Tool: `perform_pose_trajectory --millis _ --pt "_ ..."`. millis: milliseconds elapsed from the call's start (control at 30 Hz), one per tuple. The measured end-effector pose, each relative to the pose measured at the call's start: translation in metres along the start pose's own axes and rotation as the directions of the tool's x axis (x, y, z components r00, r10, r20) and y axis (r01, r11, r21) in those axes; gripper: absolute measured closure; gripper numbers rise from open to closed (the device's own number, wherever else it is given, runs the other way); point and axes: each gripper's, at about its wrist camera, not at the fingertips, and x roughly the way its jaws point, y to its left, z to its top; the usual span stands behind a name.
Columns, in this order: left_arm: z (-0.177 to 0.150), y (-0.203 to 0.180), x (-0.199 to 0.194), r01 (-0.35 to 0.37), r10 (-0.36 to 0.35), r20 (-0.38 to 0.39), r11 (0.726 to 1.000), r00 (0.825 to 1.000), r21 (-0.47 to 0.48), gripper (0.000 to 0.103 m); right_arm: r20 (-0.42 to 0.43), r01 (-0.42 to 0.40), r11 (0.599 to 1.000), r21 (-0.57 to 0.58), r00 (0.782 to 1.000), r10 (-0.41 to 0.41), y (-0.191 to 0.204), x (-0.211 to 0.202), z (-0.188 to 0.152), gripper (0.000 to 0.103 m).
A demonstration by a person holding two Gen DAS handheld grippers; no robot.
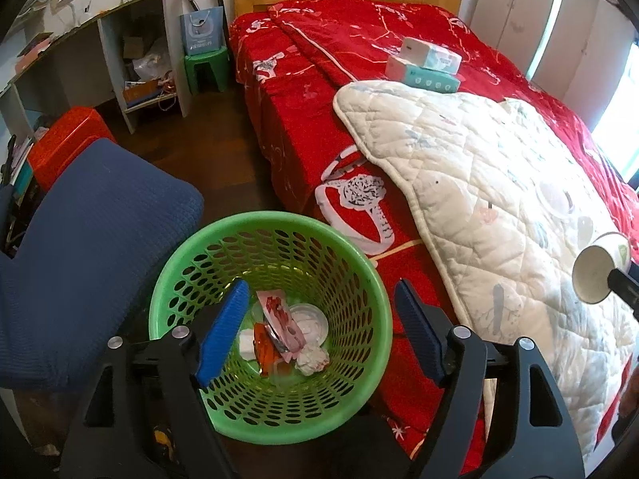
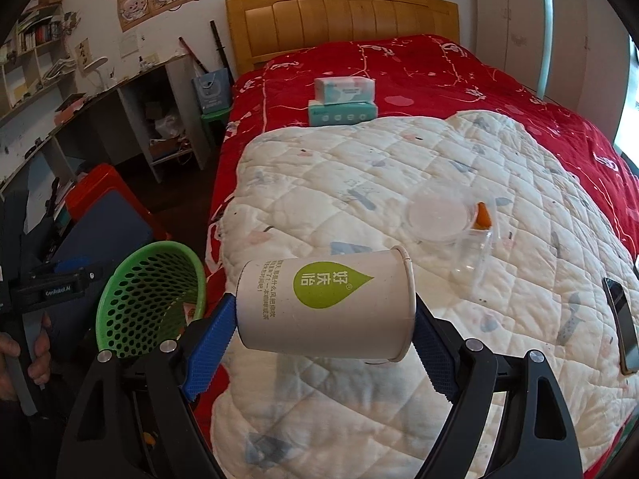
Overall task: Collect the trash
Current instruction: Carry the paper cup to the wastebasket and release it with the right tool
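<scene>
- The right gripper (image 2: 324,335) is clamped on a white paper cup with a green drop-shaped logo (image 2: 325,305); the cup lies on its side between the 2 blue ribbed pads (image 2: 209,349), its base toward the left pad and its rim toward the right one, held above the quilt.
- The left gripper (image 1: 319,333) has its jaws spread wide apart with nothing between them, and it hangs over the mouth of the round green perforated plastic bin (image 1: 223,391).
- Inside the bin lie crumpled white paper, a red and pink wrapper and a clear round lid.
- The bin stands on the dark floor, just beside the edge of the bed and near a dark blue textured cushion (image 1: 88,263).
- In the left wrist view the same cup shows at the right edge, open mouth facing the camera, well apart from the bin.
- On the white quilted cover with pale prints (image 2: 359,183), beyond the cup, sit a clear plastic cup with a round lid and something orange inside (image 2: 451,219), and a dark phone (image 2: 623,319) near the right edge.
- Farther back, 2 stacked teal and white tissue packs (image 2: 343,103) rest on the red patterned bedspread (image 2: 431,68), before the wooden headboard (image 2: 339,16).
</scene>
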Motion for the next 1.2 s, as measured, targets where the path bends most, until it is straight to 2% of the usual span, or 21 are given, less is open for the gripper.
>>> perform_pose_trajectory --millis 267,633,1200 --pt "0.007 0.008 0.000 -0.002 0.002 0.004 1.000 1.000 0.007 0.027 -0.005 -0.025 0.999 -0.038 1.000 0.025 0.023 0.006 0.005 0.022" --pt "0.025 0.040 -0.005 -0.047 0.047 0.021 0.999 0.999 -0.010 0.025 -0.014 -0.110 0.987 -0.117 0.994 0.110 0.080 0.022 0.016 0.022" --pt "0.037 0.059 -0.006 -0.057 0.058 0.033 0.998 0.998 -0.028 0.025 -0.122 -0.254 0.948 -0.191 0.965 0.234 0.166 0.067 0.000 0.022"
